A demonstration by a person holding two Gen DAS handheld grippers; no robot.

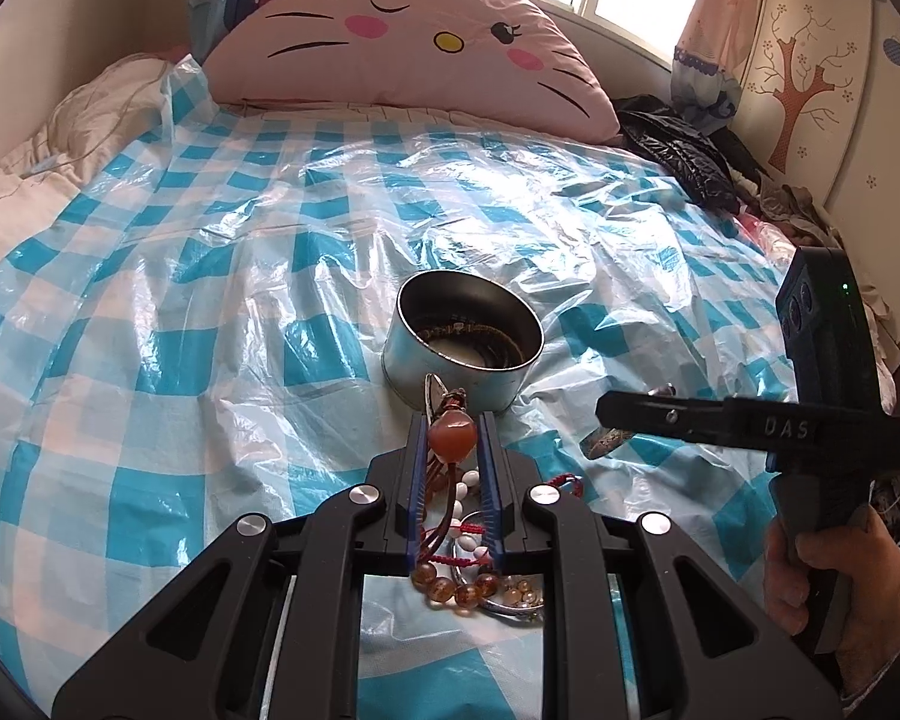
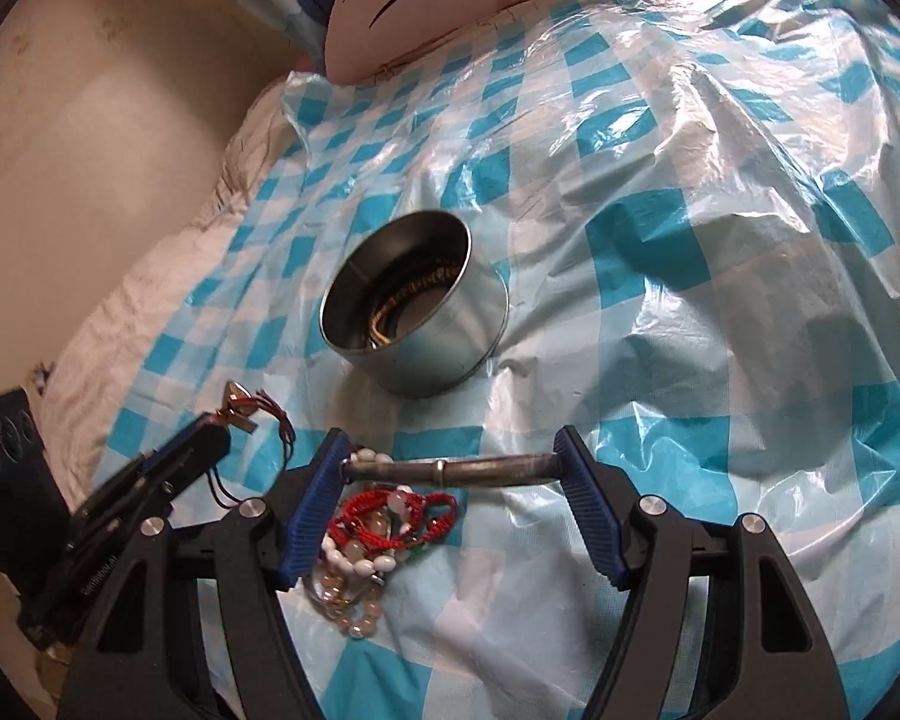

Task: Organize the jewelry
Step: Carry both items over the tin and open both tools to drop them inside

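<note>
My left gripper (image 1: 455, 420) pinches the light, limp amber-bead pendant (image 1: 449, 427); right gripper (image 2: 453, 459) spans the rigid, slippery metal bangle (image 2: 450, 471).

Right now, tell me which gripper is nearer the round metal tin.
Left. The left gripper, shut on an amber bead pendant, has its tips just short of the tin. The right gripper, spanning a grey metal bar, sits farther back beside the jewelry pile.

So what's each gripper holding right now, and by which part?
Left gripper pinches the orange bead pendant by its large bead. Right gripper spans a metal bangle end to end.
</note>
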